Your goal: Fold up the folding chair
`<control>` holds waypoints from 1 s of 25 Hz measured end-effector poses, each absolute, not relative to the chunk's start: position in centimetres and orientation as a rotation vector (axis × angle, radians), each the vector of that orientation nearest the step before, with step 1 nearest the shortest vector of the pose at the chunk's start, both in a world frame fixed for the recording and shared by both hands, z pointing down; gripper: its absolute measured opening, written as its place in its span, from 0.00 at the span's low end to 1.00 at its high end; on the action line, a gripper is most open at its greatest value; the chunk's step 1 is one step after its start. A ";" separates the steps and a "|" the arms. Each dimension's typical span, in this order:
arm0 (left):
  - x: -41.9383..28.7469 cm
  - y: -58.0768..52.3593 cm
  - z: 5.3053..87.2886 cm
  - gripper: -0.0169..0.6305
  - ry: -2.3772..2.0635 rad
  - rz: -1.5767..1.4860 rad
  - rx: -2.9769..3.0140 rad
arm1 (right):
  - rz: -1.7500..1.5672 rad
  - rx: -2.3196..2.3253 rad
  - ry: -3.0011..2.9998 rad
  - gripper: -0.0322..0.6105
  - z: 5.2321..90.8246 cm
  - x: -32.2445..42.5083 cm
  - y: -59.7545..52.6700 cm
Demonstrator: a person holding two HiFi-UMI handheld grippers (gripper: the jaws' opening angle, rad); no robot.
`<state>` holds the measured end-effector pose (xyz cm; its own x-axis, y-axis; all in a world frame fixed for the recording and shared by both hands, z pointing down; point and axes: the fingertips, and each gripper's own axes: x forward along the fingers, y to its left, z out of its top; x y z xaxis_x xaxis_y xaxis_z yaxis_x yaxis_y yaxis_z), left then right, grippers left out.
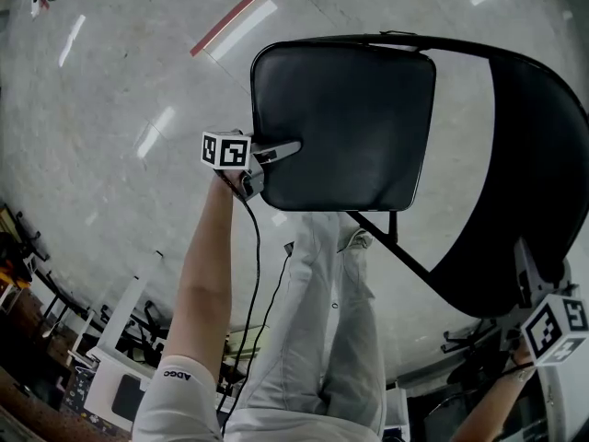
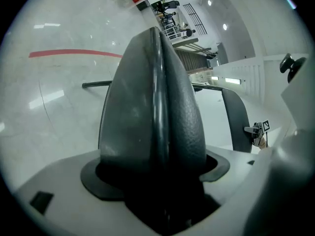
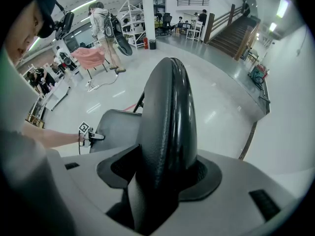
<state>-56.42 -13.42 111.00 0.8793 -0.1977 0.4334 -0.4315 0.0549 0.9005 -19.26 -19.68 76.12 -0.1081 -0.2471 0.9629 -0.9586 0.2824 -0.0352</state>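
A black folding chair stands on the pale floor, with its padded seat [image 1: 340, 122] level and its curved backrest [image 1: 525, 201] at the right. My left gripper [image 1: 281, 150] holds the seat's near left edge. In the left gripper view that edge [image 2: 152, 107] fills the space between the jaws, and they grip it. My right gripper [image 1: 526, 274] is shut on the backrest's top rim, which runs up between its jaws [image 3: 167, 122]. From the right gripper view the seat [image 3: 115, 127] and the left gripper [image 3: 91, 135] show lower left.
The person's legs in light trousers [image 1: 331, 339] stand just in front of the chair. A red line [image 1: 235, 12] crosses the floor beyond it. Racks and equipment [image 1: 110, 357] line the lower left. People [image 3: 106, 28] and a staircase [image 3: 236, 33] are far off.
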 end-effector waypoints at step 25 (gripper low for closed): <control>-47.2 -13.4 101.1 0.66 -0.756 0.423 1.449 | 0.853 1.128 -1.584 0.42 71.5 -9.3 -20.7</control>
<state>-47.18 -13.41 101.15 0.7057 -0.1803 0.6852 -0.6784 0.1069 0.7268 -9.27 -20.69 71.45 -0.0943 -0.2626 0.9603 -0.9463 0.3233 -0.0045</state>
